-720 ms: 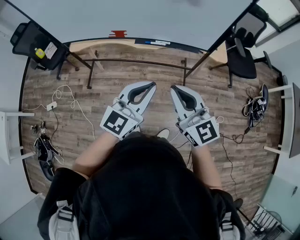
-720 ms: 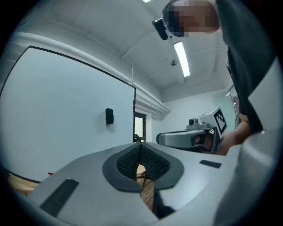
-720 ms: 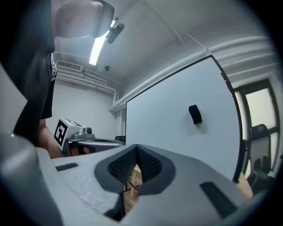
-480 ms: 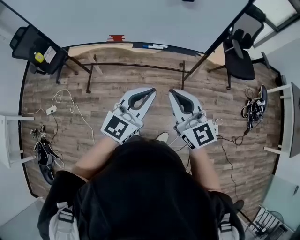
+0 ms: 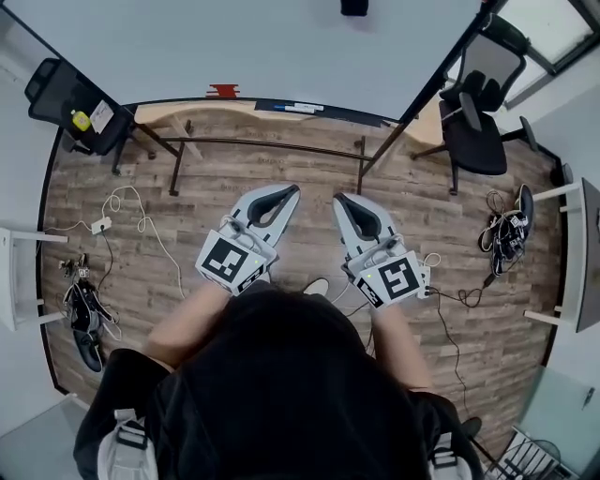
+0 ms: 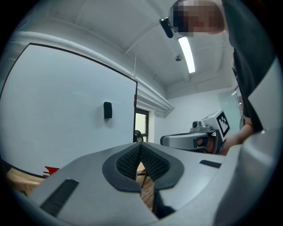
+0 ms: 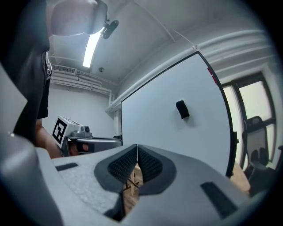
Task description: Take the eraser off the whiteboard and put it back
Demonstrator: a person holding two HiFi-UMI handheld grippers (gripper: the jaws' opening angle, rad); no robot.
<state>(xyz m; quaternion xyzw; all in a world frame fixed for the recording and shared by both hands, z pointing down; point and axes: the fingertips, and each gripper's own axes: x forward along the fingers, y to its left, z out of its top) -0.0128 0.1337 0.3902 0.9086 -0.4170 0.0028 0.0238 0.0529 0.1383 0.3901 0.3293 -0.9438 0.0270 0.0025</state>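
Two closed, empty tools, left hand-held gripper [image 5: 296,190], right hand-held gripper [image 5: 337,198], one eraser [image 5: 354,7] on one whiteboard [image 5: 234,47]

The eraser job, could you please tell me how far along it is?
Nothing looks done: the eraser sits on the whiteboard. In hand, nothing: the left tool and right tool are shut, empty, short of the board. Left: take it off, then put it back.
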